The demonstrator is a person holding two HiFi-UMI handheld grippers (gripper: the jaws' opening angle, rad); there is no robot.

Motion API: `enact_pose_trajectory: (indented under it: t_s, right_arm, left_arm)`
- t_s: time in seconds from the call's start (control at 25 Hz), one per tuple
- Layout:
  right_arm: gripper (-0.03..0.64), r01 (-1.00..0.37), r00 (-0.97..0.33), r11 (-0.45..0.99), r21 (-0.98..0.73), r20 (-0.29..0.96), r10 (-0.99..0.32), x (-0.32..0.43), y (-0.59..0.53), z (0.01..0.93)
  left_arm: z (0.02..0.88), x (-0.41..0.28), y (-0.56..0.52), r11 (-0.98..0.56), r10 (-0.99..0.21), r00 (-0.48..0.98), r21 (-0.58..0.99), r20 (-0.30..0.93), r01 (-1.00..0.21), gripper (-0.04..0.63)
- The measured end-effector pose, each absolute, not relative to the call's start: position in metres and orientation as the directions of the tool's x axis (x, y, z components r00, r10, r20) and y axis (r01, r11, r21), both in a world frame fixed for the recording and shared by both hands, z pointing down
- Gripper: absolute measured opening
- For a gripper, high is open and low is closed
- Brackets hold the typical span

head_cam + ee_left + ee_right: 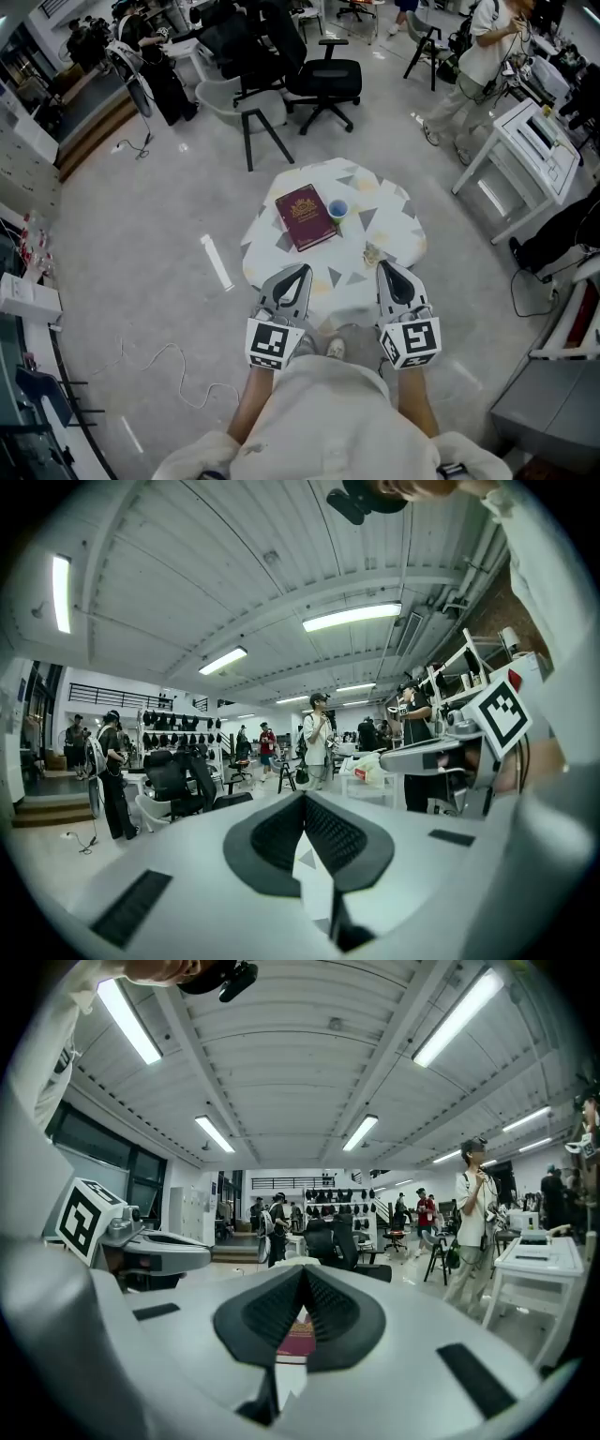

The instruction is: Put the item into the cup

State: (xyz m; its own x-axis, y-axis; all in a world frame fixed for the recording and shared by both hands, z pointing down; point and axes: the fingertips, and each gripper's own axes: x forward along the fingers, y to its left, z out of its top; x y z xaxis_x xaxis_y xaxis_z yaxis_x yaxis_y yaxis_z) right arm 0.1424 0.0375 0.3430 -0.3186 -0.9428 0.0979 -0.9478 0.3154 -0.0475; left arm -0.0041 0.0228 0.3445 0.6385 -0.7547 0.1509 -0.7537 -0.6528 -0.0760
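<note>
A small cup with a blue inside stands on the round patterned table, just right of a dark red book. A small pale item lies on the table near its front right edge. My left gripper hovers at the table's near edge, jaws shut with nothing between them. My right gripper hangs just below the small item, jaws also shut and empty. In the right gripper view the red book shows through the slit under the closed jaws. The left gripper view shows only table pattern under its closed jaws.
Office chairs stand beyond the table. A person stands at the back right beside a white desk. A white strip lies on the floor left of the table. Cables trail on the floor at the lower left.
</note>
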Motion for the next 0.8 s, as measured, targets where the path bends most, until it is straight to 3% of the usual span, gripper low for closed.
enact_pose_trajectory:
  t_s: [0.8]
  right_arm:
    - [0.005, -0.976, -0.217, 0.216, -0.024, 0.166, -0.962, 0.145, -0.054, 0.367]
  left_arm:
    - [0.372, 0.005, -0.086, -0.728, -0.680, 0.715, -0.034, 0.162, -0.685, 0.012]
